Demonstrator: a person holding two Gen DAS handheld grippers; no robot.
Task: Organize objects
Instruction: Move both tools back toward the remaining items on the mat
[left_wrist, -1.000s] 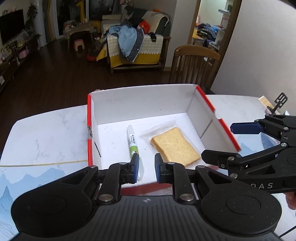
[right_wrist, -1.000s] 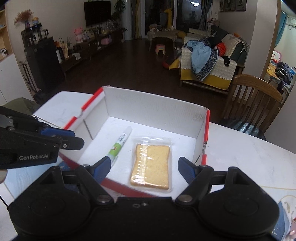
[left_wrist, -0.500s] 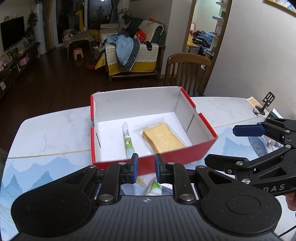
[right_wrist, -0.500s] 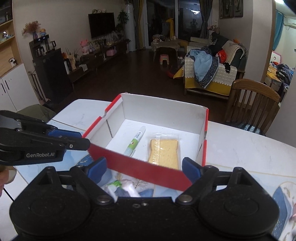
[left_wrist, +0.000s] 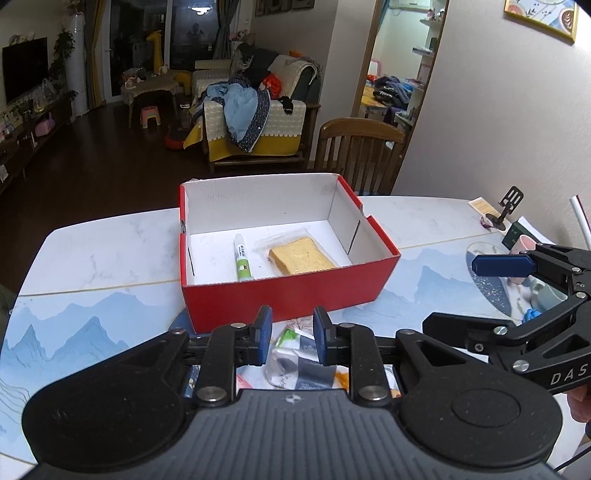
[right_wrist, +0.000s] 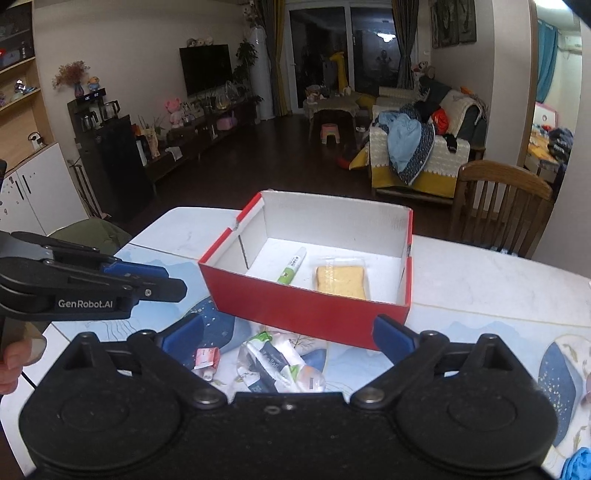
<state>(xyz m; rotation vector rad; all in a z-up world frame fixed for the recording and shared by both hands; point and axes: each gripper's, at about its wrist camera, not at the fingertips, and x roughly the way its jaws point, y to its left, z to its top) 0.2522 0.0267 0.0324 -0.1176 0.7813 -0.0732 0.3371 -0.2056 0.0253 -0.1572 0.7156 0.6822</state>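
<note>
Table (left_wrist: 110, 258) with a marble top and blue mountain-print mat holds a red box (left_wrist: 291, 299), white inside, open top, sitting mid-table. Inside the box on the left lies a white pen (left_wrist: 242, 258) with a green label, lengthwise toward the far wall; just right of it, not touching, a slice of bread in clear wrap (left_wrist: 299, 254) lies flat on the box floor. Left gripper (left_wrist: 291, 334) hangs in front of the near red wall, jaws only a narrow gap apart and opening, nothing pinched between the blue pads; a crumpled plastic packet (left_wrist: 295, 354) lies on the table under and behind that gap. From the right wrist view the same packet pile (right_wrist: 280, 363) sits on the near side of the box, with a small pink sachet (right_wrist: 207, 360) just left of it. Right gripper (right_wrist: 288, 332) is spread wide and opening further, empty, pads either side of the box's near wall but clear of it. In the left view the right gripper comes in from the right edge. Wooden chair (left_wrist: 360, 155) stands at the far side of the table. Far right on the table are a pink cup (left_wrist: 526, 243) and a small black stand (left_wrist: 508, 206).
</note>
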